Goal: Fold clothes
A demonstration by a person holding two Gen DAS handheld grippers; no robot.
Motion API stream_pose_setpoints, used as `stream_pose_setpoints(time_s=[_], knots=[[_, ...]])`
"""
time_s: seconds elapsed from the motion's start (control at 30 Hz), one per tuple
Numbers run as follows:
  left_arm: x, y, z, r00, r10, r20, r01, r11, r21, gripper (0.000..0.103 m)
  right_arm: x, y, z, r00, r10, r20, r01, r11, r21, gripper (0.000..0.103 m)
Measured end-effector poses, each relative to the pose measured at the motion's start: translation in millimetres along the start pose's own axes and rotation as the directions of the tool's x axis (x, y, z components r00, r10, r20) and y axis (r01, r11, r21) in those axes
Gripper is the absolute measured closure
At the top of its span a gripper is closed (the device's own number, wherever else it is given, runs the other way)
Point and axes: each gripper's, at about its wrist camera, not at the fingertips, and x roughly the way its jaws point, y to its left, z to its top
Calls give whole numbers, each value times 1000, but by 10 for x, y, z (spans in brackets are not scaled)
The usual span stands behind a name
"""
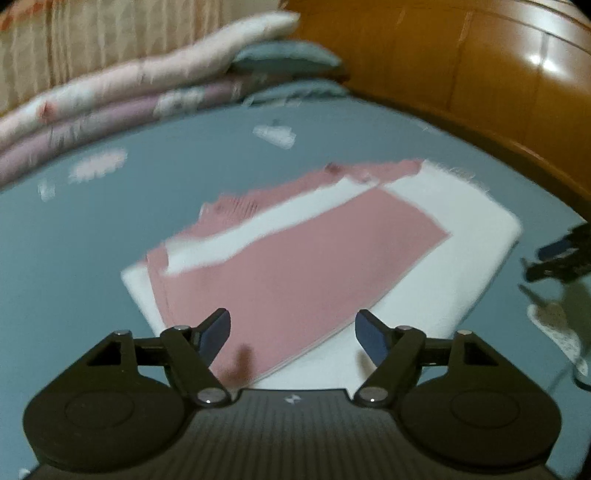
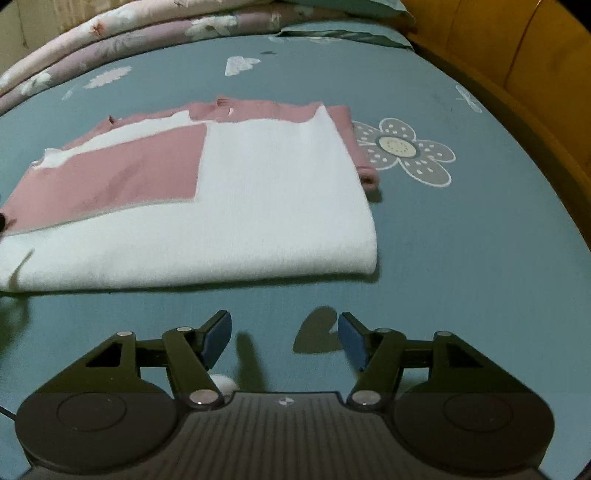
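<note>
Bed [image 2: 461, 258]: teal sheet printed with white clouds and a grey flower; carries everything below. Wooden frame [image 1: 480, 74] runs along its far right side.

Stacked quilts [image 2: 110, 33]: pink and mauve floral, piled along the far edge of the bed, well apart from the work.

Garment [image 2: 258, 206]: pink-and-white top, lying folded into a rough rectangle in the middle of the bed. White panel uppermost on the right, pink panel on the left. A pink roll of cloth, probably a sleeve end or hem, pokes out at the right edge near the flower print; the far edge is ragged, with pink layers stepping past the white.

Left hand-held gripper [image 1: 291, 332]: released, jaws spread with nothing between them, hovering over the near left corner of the garment. View is smeared.

Right hand-held gripper [image 2: 284, 338]: released, jaws apart and empty, over bare sheet just short of the garment's near edge. It also shows at the right margin of the left view.

Risks, as judged: the fold looks nearly complete but uneven. A further grasp that catches only the top layer would peel the stack open; dragging an edge across the sheet could slide layers out of line; the protruding pink roll may unroll further if left untucked.
</note>
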Motion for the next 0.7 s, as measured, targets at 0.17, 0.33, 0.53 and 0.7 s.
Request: stream_pose_setpoints(time_s=[0.17, 0.33, 0.53, 0.7], knots=[[98, -40, 6, 998, 39, -46, -41, 999, -33, 29, -168, -87, 14, 998, -27, 50, 27, 1000, -2, 27], [-49, -227, 146, 998, 60, -5, -60, 998, -6, 28, -174, -267, 152, 987, 43, 157, -47, 999, 24, 26], [-185, -459, 179, 983, 178, -45, -179, 983, -25, 27, 121, -261, 335, 958, 204, 200, -191, 978, -83, 27], [-295, -662, 130, 959, 262, -107, -269, 961, -57, 27, 401, -420, 221, 941, 302, 153, -293, 953, -82, 25]])
